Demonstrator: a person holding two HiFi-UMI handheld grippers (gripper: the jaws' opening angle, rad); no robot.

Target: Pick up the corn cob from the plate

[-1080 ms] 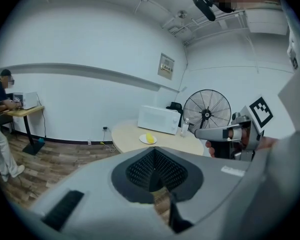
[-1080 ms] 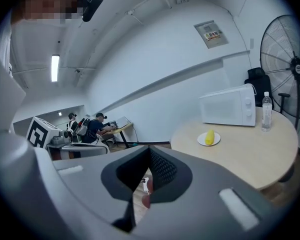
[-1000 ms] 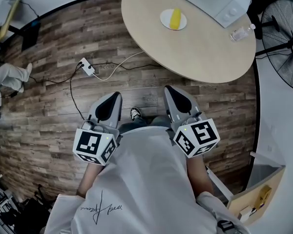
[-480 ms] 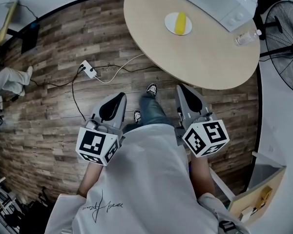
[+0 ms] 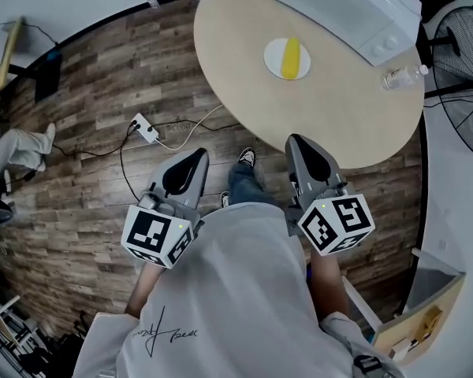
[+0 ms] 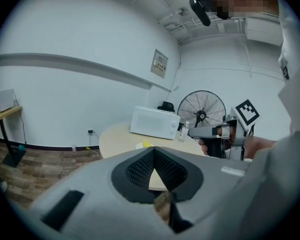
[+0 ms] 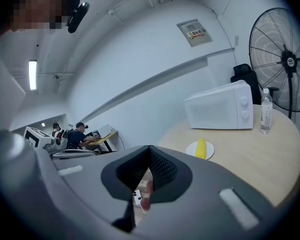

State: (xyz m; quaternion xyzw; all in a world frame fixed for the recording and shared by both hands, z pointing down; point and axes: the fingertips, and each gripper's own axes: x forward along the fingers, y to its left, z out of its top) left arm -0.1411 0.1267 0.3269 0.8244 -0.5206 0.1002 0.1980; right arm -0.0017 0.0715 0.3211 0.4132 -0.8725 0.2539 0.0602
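Observation:
A yellow corn cob (image 5: 291, 57) lies on a small white plate (image 5: 273, 57) on the round beige table (image 5: 252, 30), ahead of me. The right gripper view shows the same corn cob (image 7: 201, 147) on its plate (image 7: 191, 150), beyond the jaws. My left gripper (image 5: 195, 157) is held over the wooden floor, well short of the table, shut and empty. Just at the table's near edge, my right gripper (image 5: 297, 141) is also shut with nothing in it. From the left gripper (image 6: 154, 151) I see the right gripper (image 6: 200, 132) off to the side.
A white microwave (image 5: 347, 6) stands behind the plate, with a clear water bottle (image 5: 402, 75) at the table's right edge. A standing fan (image 5: 465, 46) is at the right. A power strip (image 5: 144, 122) and cables lie on the floor. People sit at a desk (image 7: 80, 131) far off.
The person has stepped toward the table, one foot forward. Both grippers moved ahead with the body, the right one reaching the table's near edge. Both stayed shut.

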